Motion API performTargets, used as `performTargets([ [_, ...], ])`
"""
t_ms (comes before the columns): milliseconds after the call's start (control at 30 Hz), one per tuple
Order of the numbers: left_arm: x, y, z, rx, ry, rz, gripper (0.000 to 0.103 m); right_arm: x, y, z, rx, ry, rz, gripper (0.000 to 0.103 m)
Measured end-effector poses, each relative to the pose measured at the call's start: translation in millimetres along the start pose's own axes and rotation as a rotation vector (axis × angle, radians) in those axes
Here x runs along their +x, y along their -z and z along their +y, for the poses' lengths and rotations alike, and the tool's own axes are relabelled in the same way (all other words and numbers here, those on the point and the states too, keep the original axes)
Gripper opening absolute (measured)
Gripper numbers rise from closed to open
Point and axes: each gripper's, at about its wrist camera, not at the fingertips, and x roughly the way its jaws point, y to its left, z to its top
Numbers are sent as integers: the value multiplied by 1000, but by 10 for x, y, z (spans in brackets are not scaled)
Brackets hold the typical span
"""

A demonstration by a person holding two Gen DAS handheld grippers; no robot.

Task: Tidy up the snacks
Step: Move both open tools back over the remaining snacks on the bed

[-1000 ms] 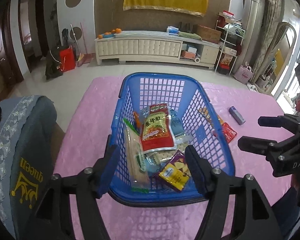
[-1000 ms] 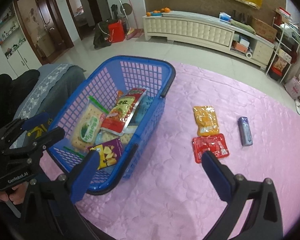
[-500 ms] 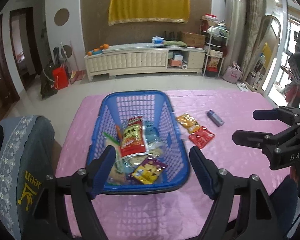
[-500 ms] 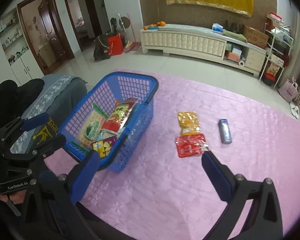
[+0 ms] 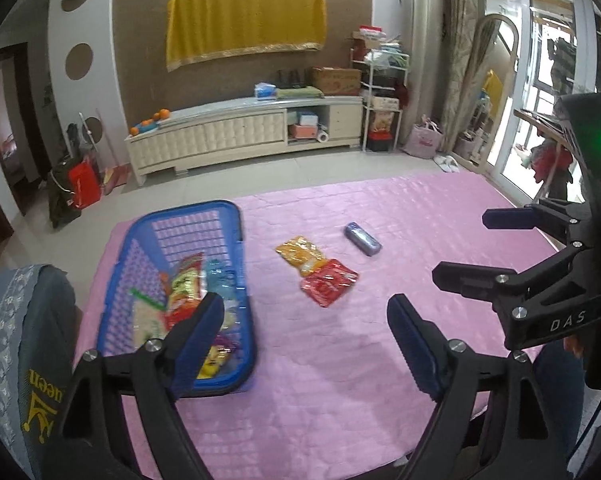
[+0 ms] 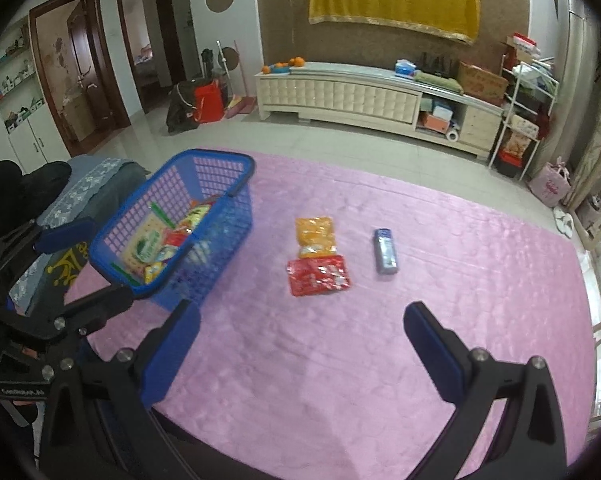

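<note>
**Three snacks left on the cloth, both hands free**

I have a blue basket (image 6: 204, 216) at the left of the pink tablecloth (image 6: 440, 320), already holding several packets. Three things lie outside it, well apart from the basket: an orange packet (image 6: 315, 236), a red packet (image 6: 318, 275) touching its near end, and a small blue-grey packet (image 6: 385, 251) just beside them to the right.

My guess is the next step is to fetch one of these. The red packet is nearest to me, so I would take it first. It lies flat, so I should come down steeply, press one fingertip to the cloth at its near edge and close across the short side, pinching a seam and not the puffy middle. Since the orange one touches it, I must lift cleanly so I do not drag both. The cloth is soft and may bunch up under the fingers.

My right gripper (image 6: 300, 320) hangs over the cloth short of the packets, fingers spread wide, holding nothing and touching nothing. My left gripper (image 5: 306, 316) is likewise wide apart and empty, hovering between the basket's near corner and the loose packets, its left finger in front of the basket.
</note>
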Motion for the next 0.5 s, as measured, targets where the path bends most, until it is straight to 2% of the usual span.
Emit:
performTargets([
  [167,223,-49,-212,21,-19,20,82,44,23,-266,23,11,13,103],
  [333,555,-146,-294,-33,-18,62,82,110,-18,-542,1,56,2,103],
  [500,998,-246,-388,-77,-20,126,82,387,-65,-775,-22,70,30,103],
])
